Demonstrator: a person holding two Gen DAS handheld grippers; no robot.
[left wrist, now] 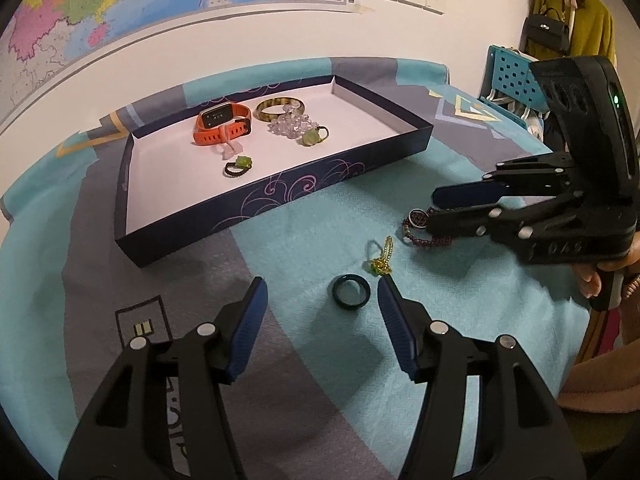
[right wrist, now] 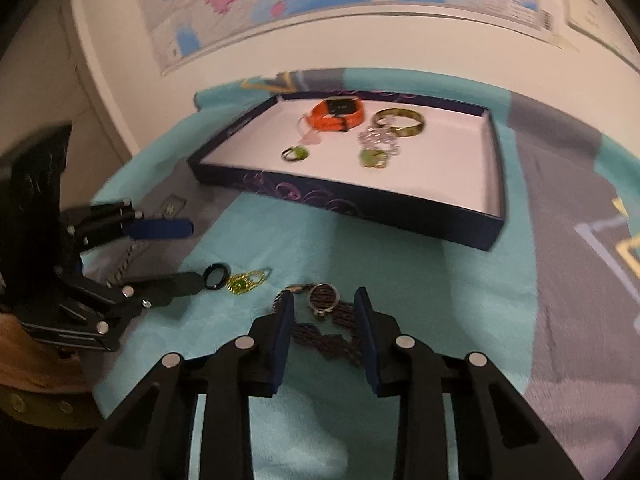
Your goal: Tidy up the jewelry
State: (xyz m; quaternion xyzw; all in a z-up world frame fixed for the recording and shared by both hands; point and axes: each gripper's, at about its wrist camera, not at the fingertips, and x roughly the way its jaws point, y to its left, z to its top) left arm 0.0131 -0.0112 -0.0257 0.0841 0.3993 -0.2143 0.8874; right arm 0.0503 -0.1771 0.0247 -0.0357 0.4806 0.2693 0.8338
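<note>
Your left claw [left wrist: 322, 294] is spread wide, released, straddling the dark ring [left wrist: 351, 289] lying flat on the surface [left wrist: 460, 300]. Your right claw [right wrist: 323, 314] is released around the beaded bracelet [right wrist: 324, 340], whose strand runs left to right. The tray [left wrist: 280, 196] sits far, open cloth between. Only the right wrist view shows the bracelet's strand in full.

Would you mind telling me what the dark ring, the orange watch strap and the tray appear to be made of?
Dark ring: probably glossy stone or glass, going by its smooth rim with faint sheen. Orange watch strap: looks like matte silicone rubber, given the moulded holes. Tray: apparently printed cardboard, from its thin folded walls and plain white inside.
</note>
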